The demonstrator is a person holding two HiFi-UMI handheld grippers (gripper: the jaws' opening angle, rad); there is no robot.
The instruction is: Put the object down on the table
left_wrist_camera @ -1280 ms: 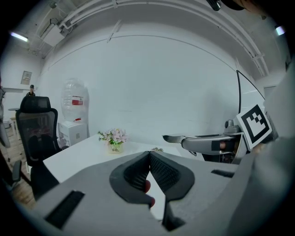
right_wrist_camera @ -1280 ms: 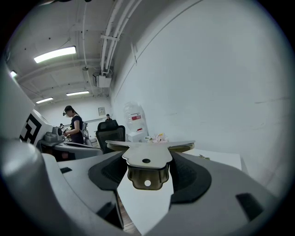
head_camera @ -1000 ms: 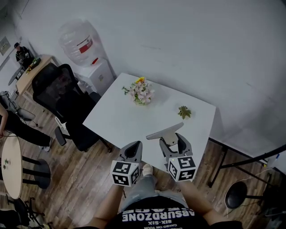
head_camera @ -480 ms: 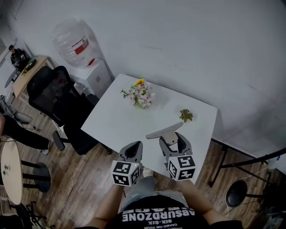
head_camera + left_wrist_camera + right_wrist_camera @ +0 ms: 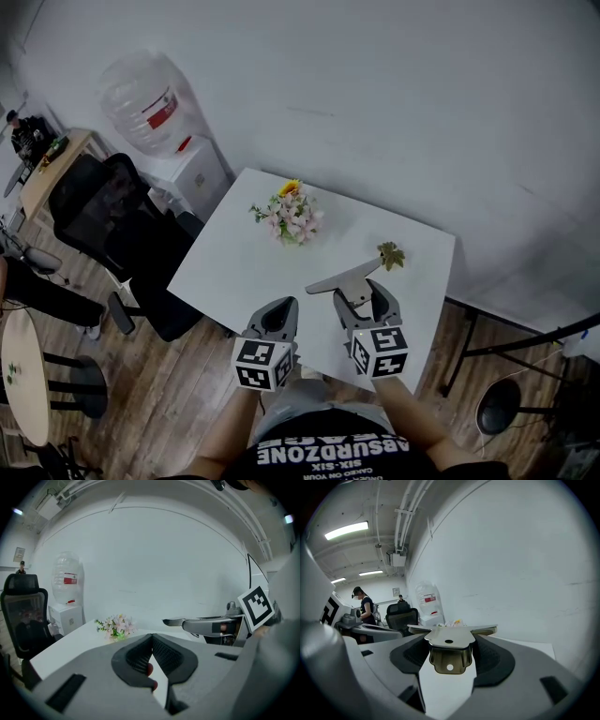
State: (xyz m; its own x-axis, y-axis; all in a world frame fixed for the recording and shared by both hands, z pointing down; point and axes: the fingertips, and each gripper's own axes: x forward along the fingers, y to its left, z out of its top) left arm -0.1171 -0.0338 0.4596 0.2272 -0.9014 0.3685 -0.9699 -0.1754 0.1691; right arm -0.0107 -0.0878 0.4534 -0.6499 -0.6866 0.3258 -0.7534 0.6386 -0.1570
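My right gripper (image 5: 362, 298) is shut on a flat grey metal bracket (image 5: 344, 277), which it holds level above the near right part of the white table (image 5: 234, 267). In the right gripper view the bracket (image 5: 449, 645) sits clamped between both pads, its folded tab with a hole hanging down. My left gripper (image 5: 278, 312) hovers beside it over the table's near edge. Its jaws meet at the tips with nothing between them (image 5: 152, 637). The right gripper (image 5: 213, 626) with the bracket also shows in the left gripper view.
A small bunch of flowers (image 5: 291, 214) stands at the table's far side and a green leaf sprig (image 5: 389, 254) lies at the right. A black office chair (image 5: 98, 216) and a water dispenser (image 5: 155, 98) stand left, a stool (image 5: 497, 405) right.
Both grippers have come forward over the table; the bracket's tip now reaches close to the leaf sprig. Both grips are unchanged.
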